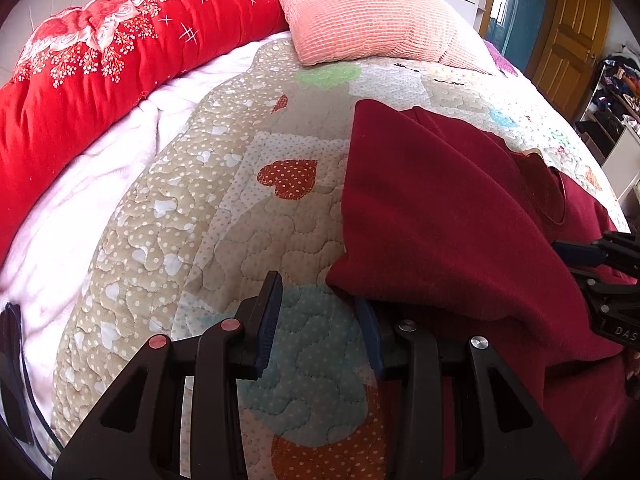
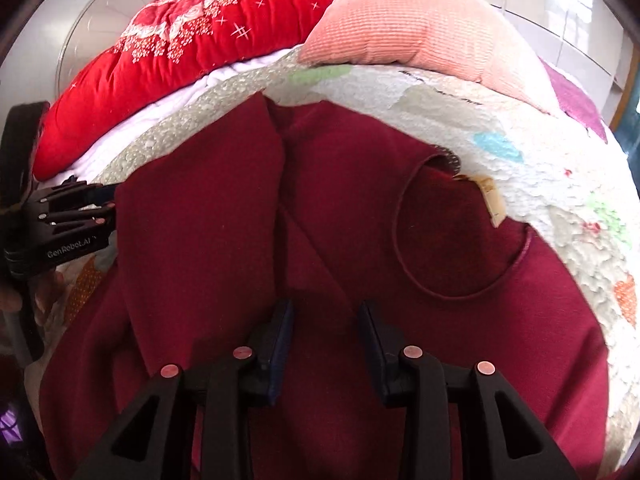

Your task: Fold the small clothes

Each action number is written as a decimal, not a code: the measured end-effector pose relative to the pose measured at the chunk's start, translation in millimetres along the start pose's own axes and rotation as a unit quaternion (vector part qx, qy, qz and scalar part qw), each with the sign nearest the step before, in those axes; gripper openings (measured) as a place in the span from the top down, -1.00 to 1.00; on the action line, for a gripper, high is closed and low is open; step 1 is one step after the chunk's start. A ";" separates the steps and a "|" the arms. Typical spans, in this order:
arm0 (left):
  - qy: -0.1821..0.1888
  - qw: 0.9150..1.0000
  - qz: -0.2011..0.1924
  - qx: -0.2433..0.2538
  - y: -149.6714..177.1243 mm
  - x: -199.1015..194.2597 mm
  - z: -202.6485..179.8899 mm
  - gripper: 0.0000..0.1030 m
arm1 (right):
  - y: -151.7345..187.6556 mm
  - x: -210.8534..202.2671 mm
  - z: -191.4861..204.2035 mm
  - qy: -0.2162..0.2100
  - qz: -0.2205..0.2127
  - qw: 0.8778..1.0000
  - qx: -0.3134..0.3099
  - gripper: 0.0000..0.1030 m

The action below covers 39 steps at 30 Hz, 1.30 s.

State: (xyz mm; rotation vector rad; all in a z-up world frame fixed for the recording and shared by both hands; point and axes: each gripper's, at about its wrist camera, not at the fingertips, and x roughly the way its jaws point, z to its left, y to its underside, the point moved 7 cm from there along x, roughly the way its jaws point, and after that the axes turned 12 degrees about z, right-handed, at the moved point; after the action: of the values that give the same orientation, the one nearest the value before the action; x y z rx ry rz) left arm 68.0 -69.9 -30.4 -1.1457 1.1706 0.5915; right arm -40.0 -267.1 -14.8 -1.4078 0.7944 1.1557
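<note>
Both tongs gape, gripping nothing: my left gripper (image 1: 320, 312) beside the maroon shirt (image 2: 224, 216) on the quilt (image 1: 224, 208), my right gripper (image 2: 326, 338) above it. Hem cut off.

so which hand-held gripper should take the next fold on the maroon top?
Probably left. The left hand-held gripper sits open at the maroon top's folded side edge, over the quilt. The right hand-held gripper is open too, but over mid-garment, no edge between its fingers.
</note>
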 end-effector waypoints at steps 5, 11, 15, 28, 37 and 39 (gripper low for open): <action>0.005 1.000 0.002 -0.008 0.5 -0.4 1.6 0.29 | -6.4 -23.4 1.2 0.056 -0.018 0.998 -0.028 0.89; 0.002 1.000 -0.004 -0.021 3.5 0.2 1.1 0.16 | -36.2 -36.9 -38.8 0.142 -0.064 0.987 0.036 0.89; -0.002 1.000 -0.005 -0.029 5.4 -10.9 3.0 0.16 | -38.2 -11.3 -48.0 0.098 -0.034 0.992 0.067 0.86; 0.019 0.998 -0.060 -0.001 -19.2 -46.2 -37.4 0.16 | 80.7 -87.7 -99.2 0.122 -0.019 0.980 0.155 0.11; -0.021 0.999 -0.022 0.013 -8.5 -7.6 -44.9 -0.04 | 94.4 -69.4 -125.5 0.111 -0.038 0.965 0.234 0.11; -0.010 1.000 -0.014 0.002 -9.3 -4.6 -41.9 -0.04 | 95.4 -65.8 -131.6 0.109 -0.033 0.963 0.246 0.15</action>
State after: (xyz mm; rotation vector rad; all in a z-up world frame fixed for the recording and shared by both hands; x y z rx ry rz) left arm 57.5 -110.7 -21.1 -1.1491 1.1363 0.5769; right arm -120.4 -421.4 7.3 -1.1396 1.0951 0.6895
